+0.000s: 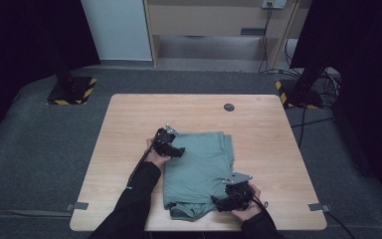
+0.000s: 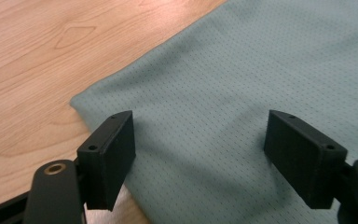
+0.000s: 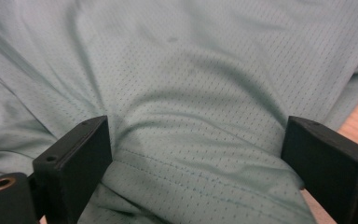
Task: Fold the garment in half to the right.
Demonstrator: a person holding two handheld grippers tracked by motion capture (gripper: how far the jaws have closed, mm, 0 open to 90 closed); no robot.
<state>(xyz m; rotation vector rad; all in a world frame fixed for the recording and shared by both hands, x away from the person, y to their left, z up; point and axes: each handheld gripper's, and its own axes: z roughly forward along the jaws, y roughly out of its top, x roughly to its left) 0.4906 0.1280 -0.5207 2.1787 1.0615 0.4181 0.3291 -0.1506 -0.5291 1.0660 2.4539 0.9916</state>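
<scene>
Tabletop (image 1: 129, 129): folded shirt (image 1: 199, 164) lengthwise toward person.

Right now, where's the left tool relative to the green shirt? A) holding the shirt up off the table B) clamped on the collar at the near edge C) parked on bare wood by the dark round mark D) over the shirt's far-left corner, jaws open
D: in the left gripper view the left tool has its jaws spread wide over the corner of the green shirt, which lies flat on the table.
</scene>
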